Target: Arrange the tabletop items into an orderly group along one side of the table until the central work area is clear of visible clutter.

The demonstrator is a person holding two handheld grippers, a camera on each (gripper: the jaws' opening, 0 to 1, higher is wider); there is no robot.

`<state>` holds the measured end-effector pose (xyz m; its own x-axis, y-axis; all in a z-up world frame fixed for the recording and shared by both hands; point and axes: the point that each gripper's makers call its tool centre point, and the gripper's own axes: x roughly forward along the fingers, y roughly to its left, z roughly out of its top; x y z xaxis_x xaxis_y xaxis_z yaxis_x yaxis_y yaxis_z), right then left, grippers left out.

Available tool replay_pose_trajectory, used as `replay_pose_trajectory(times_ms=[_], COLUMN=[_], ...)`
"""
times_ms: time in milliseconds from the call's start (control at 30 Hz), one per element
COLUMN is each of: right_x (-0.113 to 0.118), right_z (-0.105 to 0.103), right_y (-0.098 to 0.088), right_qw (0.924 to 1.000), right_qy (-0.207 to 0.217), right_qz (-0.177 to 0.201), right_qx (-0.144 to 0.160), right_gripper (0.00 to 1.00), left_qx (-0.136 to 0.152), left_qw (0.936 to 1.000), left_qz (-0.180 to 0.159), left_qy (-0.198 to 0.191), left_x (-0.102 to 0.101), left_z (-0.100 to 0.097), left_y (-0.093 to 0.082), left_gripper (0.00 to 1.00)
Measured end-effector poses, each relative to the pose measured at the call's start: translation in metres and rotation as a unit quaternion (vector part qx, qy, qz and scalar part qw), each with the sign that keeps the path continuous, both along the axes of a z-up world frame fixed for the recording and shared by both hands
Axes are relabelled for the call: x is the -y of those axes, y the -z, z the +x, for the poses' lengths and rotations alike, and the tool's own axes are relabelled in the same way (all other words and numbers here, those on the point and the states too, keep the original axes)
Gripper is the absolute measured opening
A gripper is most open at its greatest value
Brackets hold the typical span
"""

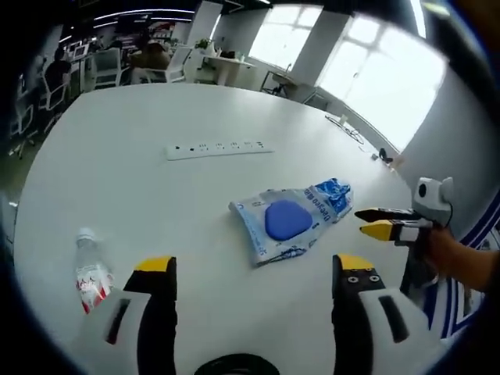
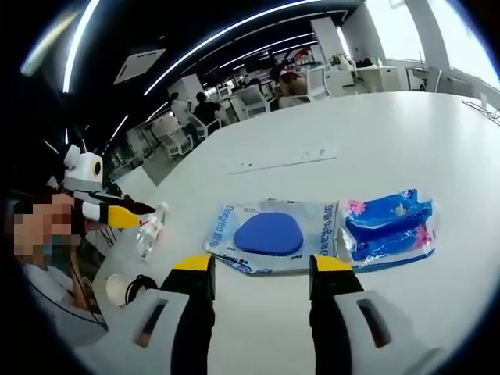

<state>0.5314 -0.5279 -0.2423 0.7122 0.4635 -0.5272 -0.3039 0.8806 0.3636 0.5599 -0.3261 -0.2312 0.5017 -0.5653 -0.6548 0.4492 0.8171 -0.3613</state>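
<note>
Two packets lie mid table (image 1: 117, 141): clear packet (image 2: 269, 234) w/ blue pad inside, touching blue tissue pack (image 2: 388, 226); both prob. soft, light, slippery, so pinch an edge. Water bottle (image 1: 91, 273) near edge. Left gripper (image 1: 254, 269) & right gripper (image 2: 262, 269) jaws apart, empty.

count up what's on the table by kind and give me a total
Packets: 2, a clear one with a blue oval and a blue one
Water bottles: 1
Power strips: 1
Paper cups: 1
Total: 5
</note>
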Motion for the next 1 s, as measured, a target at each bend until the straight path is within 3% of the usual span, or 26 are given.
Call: replay_pose_trajectory(times_ms=[567,1000], right_x=[-0.033,-0.073], right_z=[-0.017,-0.04], right_y=[-0.012,-0.014], right_qw=[0.9995,0.9975], right_qy=[-0.03,-0.069], right_qz=[0.009,0.012], right_qx=[0.004,-0.004], right_gripper=[0.51,0.52], left_qx=[0.007,0.015], left_qw=[0.9998,0.9994], left_qz=[-0.002,0.0], left_qy=[-0.017,-0.032], left_x=[-0.026,-0.049], left_z=[-0.043,-0.073], left_y=[-0.014,-0.022], left_gripper=[0.85,0.86])
